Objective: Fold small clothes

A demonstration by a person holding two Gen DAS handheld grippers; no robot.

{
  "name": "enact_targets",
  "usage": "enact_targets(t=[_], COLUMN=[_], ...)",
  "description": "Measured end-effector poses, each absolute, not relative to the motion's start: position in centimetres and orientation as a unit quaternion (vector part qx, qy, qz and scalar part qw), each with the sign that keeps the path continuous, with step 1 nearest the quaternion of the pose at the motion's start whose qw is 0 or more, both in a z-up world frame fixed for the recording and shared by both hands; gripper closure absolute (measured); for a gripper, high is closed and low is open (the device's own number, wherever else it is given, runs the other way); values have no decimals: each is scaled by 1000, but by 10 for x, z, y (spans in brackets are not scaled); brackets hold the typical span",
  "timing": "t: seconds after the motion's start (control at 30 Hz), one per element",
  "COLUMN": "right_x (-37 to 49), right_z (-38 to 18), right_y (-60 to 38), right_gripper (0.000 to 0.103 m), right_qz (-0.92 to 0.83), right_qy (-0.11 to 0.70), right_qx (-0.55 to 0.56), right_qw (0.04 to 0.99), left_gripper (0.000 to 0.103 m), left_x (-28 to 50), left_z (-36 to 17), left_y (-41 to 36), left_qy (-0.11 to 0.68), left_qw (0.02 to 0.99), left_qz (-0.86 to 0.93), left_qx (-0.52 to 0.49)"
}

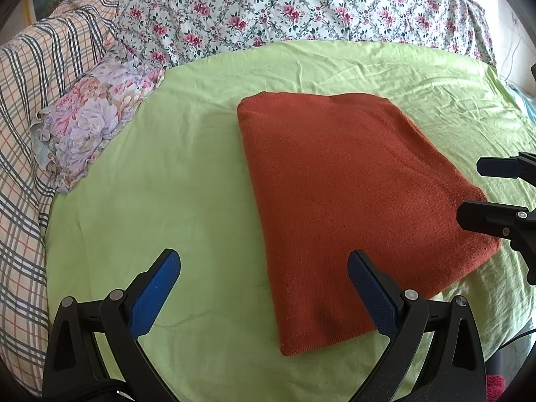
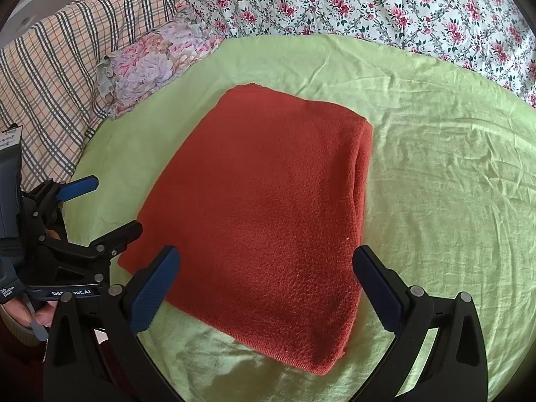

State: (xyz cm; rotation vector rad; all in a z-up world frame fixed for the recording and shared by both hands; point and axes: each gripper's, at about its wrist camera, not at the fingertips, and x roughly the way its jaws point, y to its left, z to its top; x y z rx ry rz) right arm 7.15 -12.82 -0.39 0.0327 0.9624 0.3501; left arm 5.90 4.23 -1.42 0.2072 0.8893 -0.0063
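A home bedroom: green sheet (image 1: 187, 174), floral quilt (image 1: 301, 6), pillow (image 1: 90, 124).

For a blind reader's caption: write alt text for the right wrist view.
A rust-red knit garment, folded into a neat rectangle, lies flat on a light green sheet. The right gripper hovers open at its near edge, the left gripper open beside it; a floral quilt lies behind.

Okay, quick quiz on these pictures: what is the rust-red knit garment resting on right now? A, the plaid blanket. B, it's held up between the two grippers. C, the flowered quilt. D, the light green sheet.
D: the folded rust-red garment lies flat on the light green sheet, with green showing all around it, and both the left gripper and the right gripper are open, holding nothing.
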Motion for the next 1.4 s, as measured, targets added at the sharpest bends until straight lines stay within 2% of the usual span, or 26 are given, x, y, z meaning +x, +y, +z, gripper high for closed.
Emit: enact_targets(t=[0.93, 1.4], right_x=[75, 95], right_z=[-6, -5], right_y=[-131, -140], right_gripper=[1, 1], right_qz=[169, 165], right_qy=[461, 458], right_qx=[18, 20], right_qw=[871, 873], left_gripper=[3, 3], left_x=[62, 91], left_z=[-17, -16], left_y=[42, 43], left_qy=[430, 425], left_qw=[897, 899], left_qz=[-2, 0], left_qx=[103, 103])
